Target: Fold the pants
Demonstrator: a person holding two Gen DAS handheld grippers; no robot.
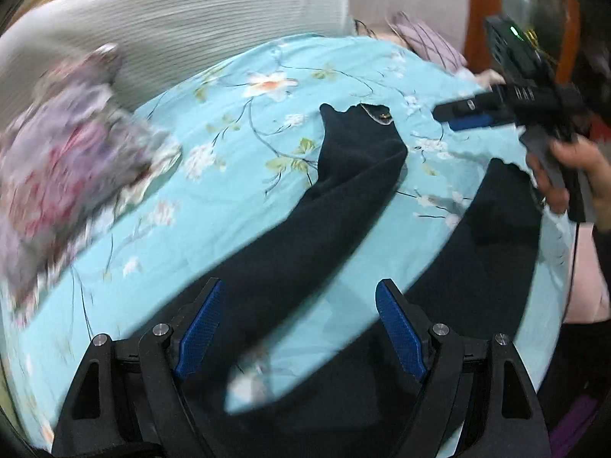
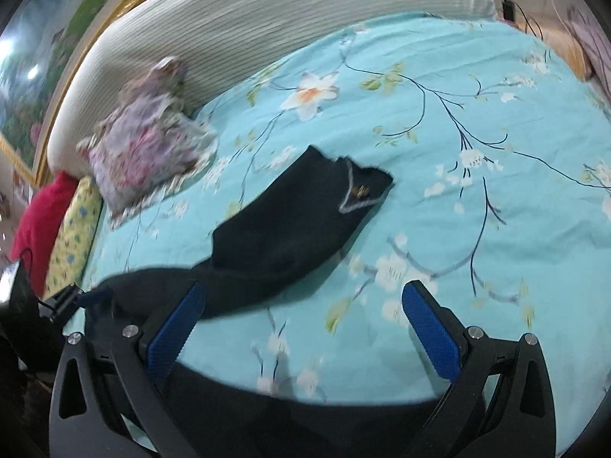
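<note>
Dark navy fabric pants (image 1: 343,198) lie spread on a bed covered by a light turquoise sheet printed with white blossoms and thin dark branches (image 1: 214,229). In the left wrist view the two legs run apart — one stretches up the middle of the frame to a ragged-looking end with a small pale-edged patch bearing a gold mark, the other (image 1: 496,236) lies off to the right, with bare sheet between them. Both legs meet in dark cloth at the bottom of that view, under the camera.

The left gripper (image 1: 301,328) hangs over that dark cloth with its blue-padded fingers (image 1: 202,328) spread wide, nothing between them. The right gripper (image 2: 305,328) likewise has its fingers (image 2: 431,332) parted and released, over bare sheet, with the near leg (image 2: 290,236) passing by its left finger; whether they touch is hard to judge through the blur. In the left wrist view the right gripper (image 1: 469,116) shows from the side, above the sheet near the far leg's end, held by a bare hand (image 1: 573,175).

A crumpled floral cloth in purple and pink (image 2: 149,145) sits on the sheet well apart from the pants, beside a ribbed off-white headboard (image 2: 267,11). A red cushion (image 2: 42,221) and a yellow patterned one (image 2: 76,236) lie at the bed's edge.
</note>
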